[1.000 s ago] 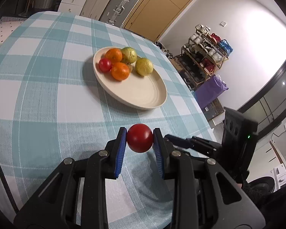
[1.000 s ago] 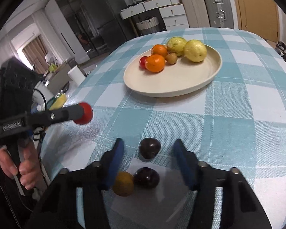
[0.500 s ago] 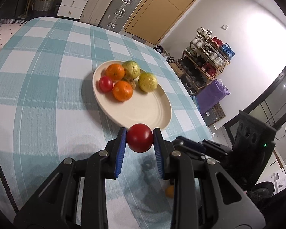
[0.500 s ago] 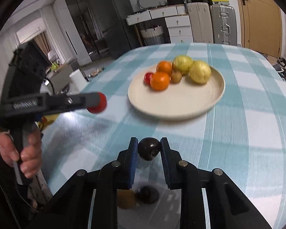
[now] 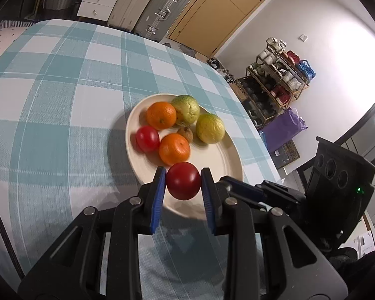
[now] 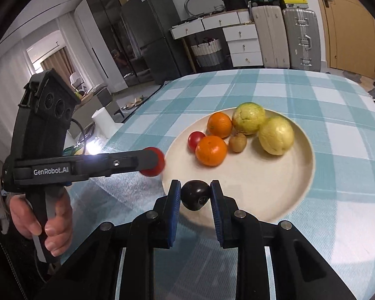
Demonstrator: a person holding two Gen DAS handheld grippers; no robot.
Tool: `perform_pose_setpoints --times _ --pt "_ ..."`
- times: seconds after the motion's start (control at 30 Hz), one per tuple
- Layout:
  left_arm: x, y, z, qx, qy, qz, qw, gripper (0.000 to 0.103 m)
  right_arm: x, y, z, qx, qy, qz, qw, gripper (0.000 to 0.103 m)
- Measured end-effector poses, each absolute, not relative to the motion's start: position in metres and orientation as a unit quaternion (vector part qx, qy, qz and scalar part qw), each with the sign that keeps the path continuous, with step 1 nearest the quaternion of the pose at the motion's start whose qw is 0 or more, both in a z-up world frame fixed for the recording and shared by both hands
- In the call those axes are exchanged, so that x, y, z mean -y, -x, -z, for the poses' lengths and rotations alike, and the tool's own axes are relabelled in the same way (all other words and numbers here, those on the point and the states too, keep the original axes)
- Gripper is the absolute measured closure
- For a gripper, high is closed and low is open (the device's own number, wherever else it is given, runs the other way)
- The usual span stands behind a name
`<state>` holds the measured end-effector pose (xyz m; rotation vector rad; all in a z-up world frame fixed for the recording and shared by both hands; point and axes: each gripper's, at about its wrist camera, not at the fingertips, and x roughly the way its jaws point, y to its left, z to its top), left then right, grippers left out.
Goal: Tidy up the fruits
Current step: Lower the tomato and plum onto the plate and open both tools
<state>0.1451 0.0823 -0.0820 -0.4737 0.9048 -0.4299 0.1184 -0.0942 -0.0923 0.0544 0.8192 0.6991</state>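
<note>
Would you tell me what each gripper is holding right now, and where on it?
The left gripper pinches a red tomato across its sides; the right gripper pinches a dark plum likewise.

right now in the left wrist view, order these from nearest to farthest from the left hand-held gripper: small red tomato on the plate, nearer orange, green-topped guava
1. Nearer orange, just beyond the left hand-held gripper.
2. Small red tomato, plate's left side.
3. Green-topped guava, at the far rim.

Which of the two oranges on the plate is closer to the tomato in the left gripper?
The front orange, just beyond the held tomato and beside the small brown fruit. The other orange sits farther back.
</note>
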Motion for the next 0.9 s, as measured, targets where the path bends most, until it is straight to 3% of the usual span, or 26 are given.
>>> perform_pose_setpoints --times 0.77,0.83,0.9 --pt "-0.088 -0.185 0.101 -0.449 0.245 0.192 0.838 0.078 0.061 -0.151 0.111 -0.416 -0.026 -0.347 0.84 0.077" --pt "-0.087 -0.182 0.097 -0.447 0.239 0.196 0.84 0.077 0.063 -0.149 0.109 -0.411 -0.029 -0.349 0.842 0.069" --pt "-0.084 -0.179 0.092 -0.443 0.232 0.196 0.844 0.077 0.066 -0.146 0.105 -0.402 -0.032 -0.354 0.844 0.05"
